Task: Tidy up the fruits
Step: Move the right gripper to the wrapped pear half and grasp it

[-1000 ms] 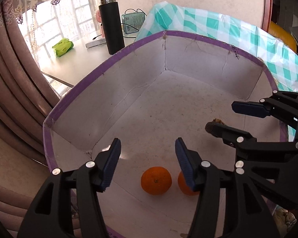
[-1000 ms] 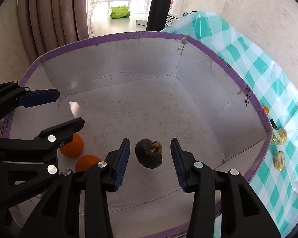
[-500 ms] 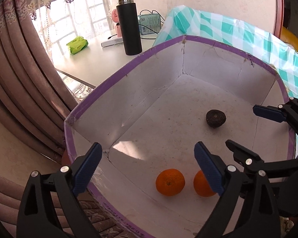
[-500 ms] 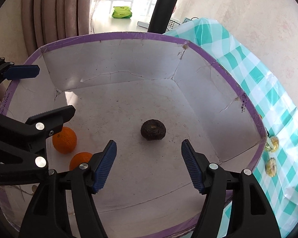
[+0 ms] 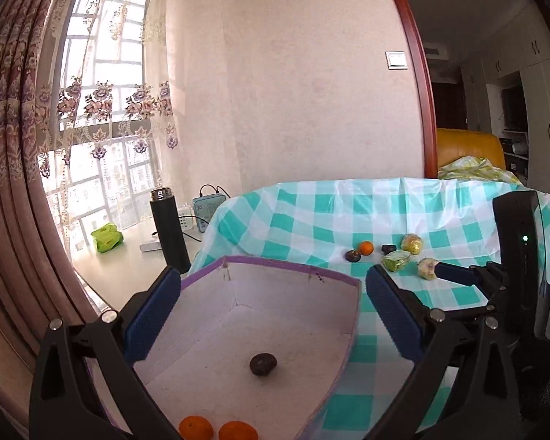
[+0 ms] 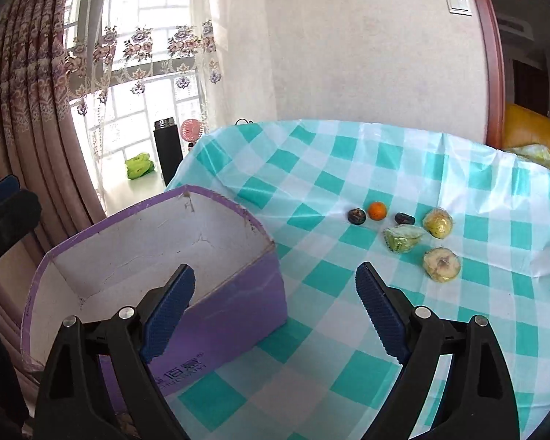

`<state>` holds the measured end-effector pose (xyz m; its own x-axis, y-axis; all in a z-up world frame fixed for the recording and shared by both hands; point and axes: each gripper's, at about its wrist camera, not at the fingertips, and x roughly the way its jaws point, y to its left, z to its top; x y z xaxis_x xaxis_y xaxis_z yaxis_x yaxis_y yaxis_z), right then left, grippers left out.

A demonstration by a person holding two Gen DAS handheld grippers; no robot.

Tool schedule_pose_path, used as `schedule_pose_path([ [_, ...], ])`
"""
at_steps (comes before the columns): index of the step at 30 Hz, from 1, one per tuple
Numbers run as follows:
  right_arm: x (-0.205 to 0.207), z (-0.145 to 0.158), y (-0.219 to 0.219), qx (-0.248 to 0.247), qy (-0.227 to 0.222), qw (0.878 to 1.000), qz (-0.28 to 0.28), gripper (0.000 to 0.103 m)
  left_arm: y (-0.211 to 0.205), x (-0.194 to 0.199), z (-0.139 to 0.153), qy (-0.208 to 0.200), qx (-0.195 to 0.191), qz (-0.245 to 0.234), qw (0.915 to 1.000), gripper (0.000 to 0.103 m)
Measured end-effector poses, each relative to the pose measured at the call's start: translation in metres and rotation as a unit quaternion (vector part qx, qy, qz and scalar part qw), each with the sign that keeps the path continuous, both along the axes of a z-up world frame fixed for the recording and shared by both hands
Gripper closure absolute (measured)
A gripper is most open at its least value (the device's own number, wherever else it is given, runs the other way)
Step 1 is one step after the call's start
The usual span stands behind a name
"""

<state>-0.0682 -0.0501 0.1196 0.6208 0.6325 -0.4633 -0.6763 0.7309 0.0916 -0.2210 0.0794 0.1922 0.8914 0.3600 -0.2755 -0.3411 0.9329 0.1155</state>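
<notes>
A purple box with a white inside [image 5: 344, 333] [image 6: 238, 304] stands at the left end of the checked table. In it lie a dark fruit [image 5: 263, 364] and two oranges [image 5: 196, 428] [image 5: 237, 431]. Further along the cloth lie a dark fruit [image 6: 356, 216], an orange [image 6: 377, 211], another dark fruit [image 6: 404, 218] and three wrapped pale fruits [image 6: 403, 238] [image 6: 437, 223] [image 6: 441, 265]. My left gripper [image 5: 271, 315] is open and empty, raised over the box. My right gripper [image 6: 275, 315] is open and empty, raised beside the box's right wall.
A black flask [image 5: 168, 231], a green packet [image 5: 107, 241] and a small charger box [image 5: 209, 212] sit on the white desk behind the box. Curtains hang at the left. The right gripper's body [image 5: 513, 293] shows at the left wrist view's right.
The right gripper opened and let the dark fruit drop into the box. Both grippers then lifted and tilted up, away from the box floor; the loose fruits on the cloth came into view.
</notes>
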Motion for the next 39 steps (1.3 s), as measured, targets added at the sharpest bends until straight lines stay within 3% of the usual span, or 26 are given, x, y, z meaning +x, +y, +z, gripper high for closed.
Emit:
schedule_pose_path([
  [3, 0.033, -0.018, -0.046, 0.0, 0.029, 0.997, -0.066, 0.017, -0.044, 0.029, -0.009, 0.017, -0.017, -0.09, 0.9957, 0.002],
  [7, 0.073, -0.047, -0.101, -0.028, 0.074, 0.984, -0.159, 0.017, -0.084, 0.08, -0.041, 0.076, -0.069, -0.174, 0.9795, 0.002],
  [10, 0.092, -0.07, -0.14, -0.031, 0.113, 0.972, -0.206, 0.017, -0.094, 0.12, -0.07, 0.11, -0.099, -0.169, 0.9745, 0.002],
  [17, 0.106, -0.105, -0.164, -0.037, 0.167, 0.961, -0.218, 0.017, -0.085, 0.206, -0.138, 0.211, -0.167, -0.138, 0.9533, 0.002],
  [26, 0.119, -0.108, -0.163, -0.026, 0.188, 0.957, -0.219, 0.016, -0.083, 0.255, -0.166, 0.205, -0.183, -0.124, 0.9534, 0.002],
  [28, 0.124, -0.106, -0.162, -0.025, 0.183, 0.957, -0.222, 0.016, -0.08, 0.258, -0.17, 0.209, -0.199, -0.124, 0.9496, 0.002],
  [31, 0.137, -0.102, -0.153, -0.043, 0.165, 0.961, -0.218, 0.016, -0.072, 0.252, -0.17, 0.191, -0.225, -0.131, 0.9465, 0.002],
  [36, 0.164, -0.105, -0.125, -0.091, 0.164, 0.964, -0.188, 0.016, -0.07, 0.238, -0.166, 0.166, -0.251, -0.194, 0.9336, 0.002],
  [39, 0.177, -0.107, -0.114, -0.098, 0.167, 0.965, -0.177, 0.016, -0.068, 0.236, -0.165, 0.164, -0.251, -0.174, 0.9381, 0.004],
])
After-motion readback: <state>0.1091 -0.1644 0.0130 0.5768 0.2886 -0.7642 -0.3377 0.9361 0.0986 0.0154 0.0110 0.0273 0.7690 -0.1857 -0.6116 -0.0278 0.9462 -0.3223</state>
